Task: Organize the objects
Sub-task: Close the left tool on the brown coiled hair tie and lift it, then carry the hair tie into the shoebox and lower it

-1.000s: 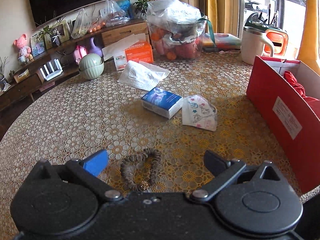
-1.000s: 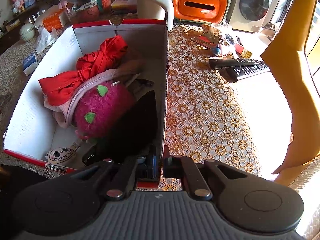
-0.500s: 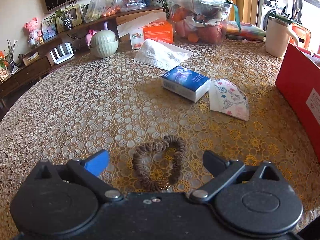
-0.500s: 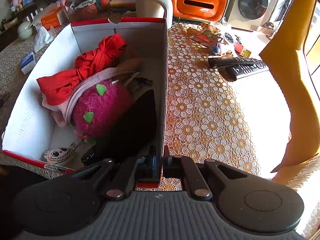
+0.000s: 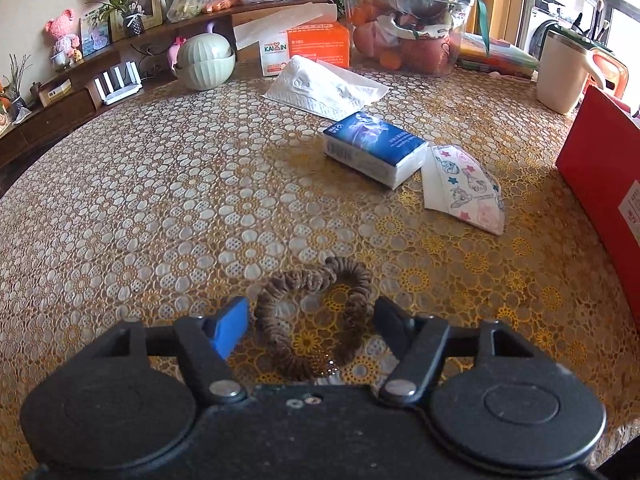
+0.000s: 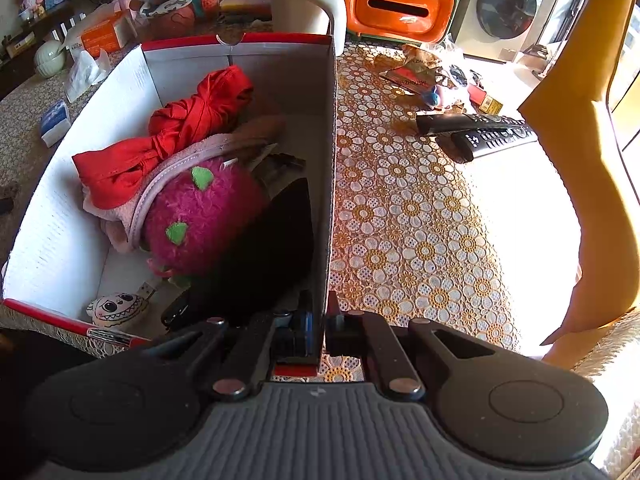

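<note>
Left tool [image 5: 308, 330] spread wide around brown ruffled fabric hair scrunchie [image 5: 314, 318] near bench's front edge; right tool [image 6: 324, 326] clamped on red cardboard box [image 6: 331, 168] wall; best lowered, then closed squarely

My left wrist camera sits low over the surface [image 5: 160, 184], facing the shelf wall at the frame's top. My right looks steeply down the red box's wall [image 6: 330, 184]. Both catch the blue tissue pack [image 5: 372, 148] [image 6: 54, 122].
</note>
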### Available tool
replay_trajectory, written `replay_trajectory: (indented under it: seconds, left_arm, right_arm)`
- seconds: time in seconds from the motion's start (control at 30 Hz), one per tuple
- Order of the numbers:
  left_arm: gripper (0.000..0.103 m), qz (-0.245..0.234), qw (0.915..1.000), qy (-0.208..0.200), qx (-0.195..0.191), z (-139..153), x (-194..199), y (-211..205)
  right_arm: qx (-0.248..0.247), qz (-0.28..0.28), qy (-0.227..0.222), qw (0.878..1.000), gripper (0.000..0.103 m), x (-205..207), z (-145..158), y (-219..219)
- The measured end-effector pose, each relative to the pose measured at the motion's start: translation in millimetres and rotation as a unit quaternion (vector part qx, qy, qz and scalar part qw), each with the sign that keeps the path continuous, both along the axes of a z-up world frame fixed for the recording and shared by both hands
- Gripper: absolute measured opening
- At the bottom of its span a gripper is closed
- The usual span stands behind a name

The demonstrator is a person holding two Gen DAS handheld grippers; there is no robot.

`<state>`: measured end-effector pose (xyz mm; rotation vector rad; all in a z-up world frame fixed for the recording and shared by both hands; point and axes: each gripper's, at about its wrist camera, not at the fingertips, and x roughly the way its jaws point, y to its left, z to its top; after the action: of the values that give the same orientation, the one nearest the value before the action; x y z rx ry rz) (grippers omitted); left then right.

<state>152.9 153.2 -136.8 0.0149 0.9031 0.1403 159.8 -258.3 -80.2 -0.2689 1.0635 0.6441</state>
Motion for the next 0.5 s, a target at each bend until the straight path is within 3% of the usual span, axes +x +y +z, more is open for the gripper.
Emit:
replay_trajectory:
  seconds: [0.1, 0.23, 0.5]
  left_arm:
    - [0.047, -0.002, 1.0000, 0.001, 0.001, 2, 0, -2]
    - [0.022, -0.012, 0.9997, 0.004, -0.021, 4, 1, -4]
    - [0.014, -0.018, 0.9997, 0.007, -0.013, 21, -1, -20]
  right_arm:
    - [0.000, 0.000, 0.000, 1.000, 0.005, 0, 0, 0]
    - [0.000, 0.000, 0.000, 1.000, 0.005, 0, 0, 0]
    - [0.001, 0.001, -0.002, 1.000, 0.005, 0, 1, 0]
